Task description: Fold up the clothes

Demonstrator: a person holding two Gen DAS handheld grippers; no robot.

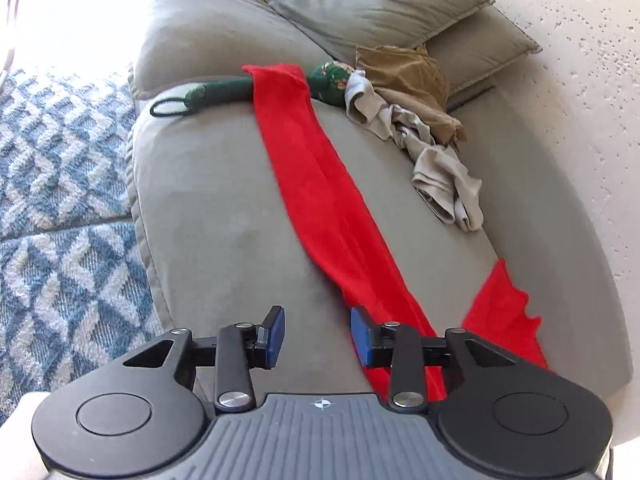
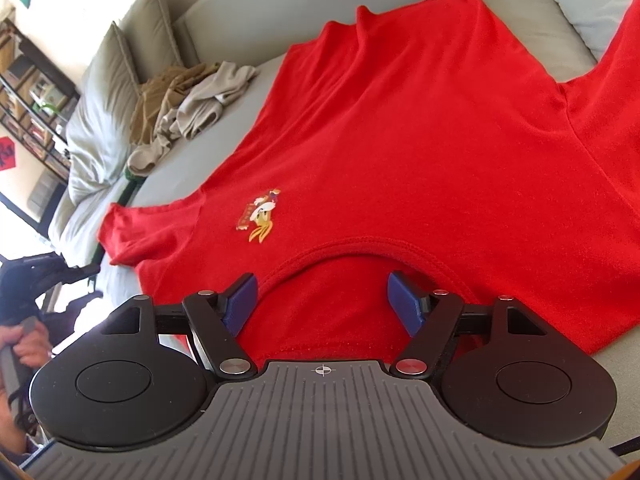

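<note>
**Red shirt laid out on the sofa, both grippers open**

Here's the red T-shirt [image 2: 400, 128], spread flat across the grey sofa seat [image 2: 520, 12], front side up, with a small printed emblem [image 2: 261, 216] on the chest. The neckline [image 2: 340, 248] faces the right gripper [image 2: 324, 304], which hangs just over the collar with its blue pads wide apart. Nothing is pinched between them; the collar band curves in the gap beneath, and the pads press on no cloth.

Over on the other side, the left gripper [image 1: 317, 336] stands partly open, its pads apart with bare seat cushion [image 1: 208, 208] showing between them. A long red strip of the shirt [image 1: 320, 184] runs from beside its right finger away towards the far edge of the seat; whether that finger touches the fabric, I cannot tell. It grips nothing.

At the far edge of the seat, a dark green knitted item [image 1: 216, 92] lies partly under the red cloth. Just beside it sits a crumpled heap of pale grey clothing [image 1: 432, 160] and a tan garment [image 1: 408, 80], pushed up against the cushions [image 1: 360, 4] at the back. Beyond the seat's front edge lies a blue and white patterned rug [image 1: 60, 184]. In the right wrist view, a person's hand [image 2: 28, 344] shows at the lower left corner, off the sofa.
</note>
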